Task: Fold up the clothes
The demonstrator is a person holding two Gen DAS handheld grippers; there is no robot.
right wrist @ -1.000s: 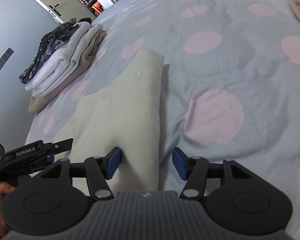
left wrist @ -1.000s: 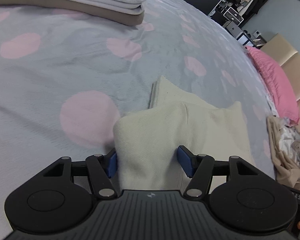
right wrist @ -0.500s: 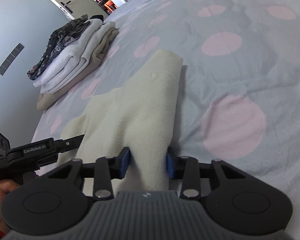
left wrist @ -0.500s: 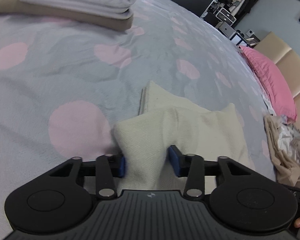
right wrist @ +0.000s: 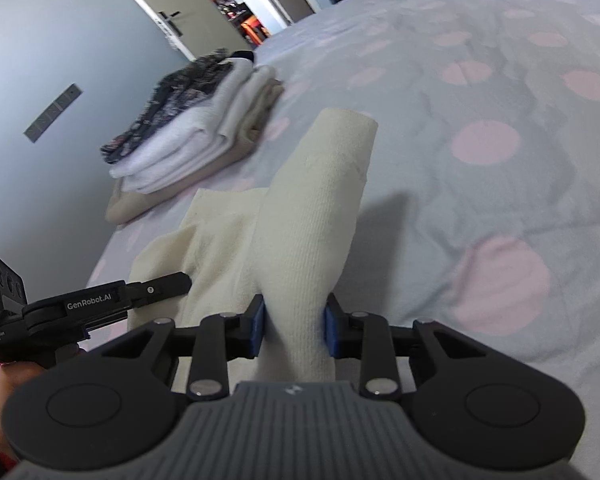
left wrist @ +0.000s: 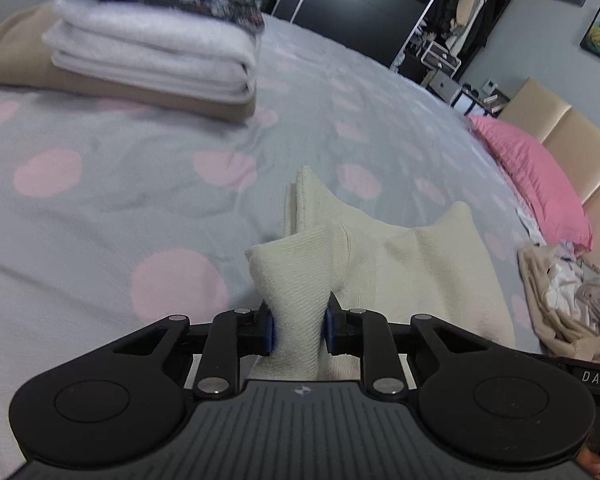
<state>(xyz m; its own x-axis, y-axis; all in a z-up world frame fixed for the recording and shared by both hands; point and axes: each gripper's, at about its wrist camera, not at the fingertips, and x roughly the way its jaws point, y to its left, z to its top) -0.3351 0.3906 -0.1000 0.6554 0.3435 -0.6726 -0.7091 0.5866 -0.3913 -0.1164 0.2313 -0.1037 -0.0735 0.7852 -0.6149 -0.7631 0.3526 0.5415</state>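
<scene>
Here, both grippers — left (left wrist: 297,329) and right (right wrist: 294,328) — were clamped on the near edge of the cream ribbed knit garment (left wrist: 412,264), raised off the grey pink-dotted bedspread (left wrist: 100,200). Judged step: a fold-over; next, carry both corners evenly forward.

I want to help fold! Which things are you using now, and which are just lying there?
In use:
cream garment, pinched by left gripper and right gripper

Lying about:
folded stack
pink pillow
crumpled clothes
bedspread
</scene>
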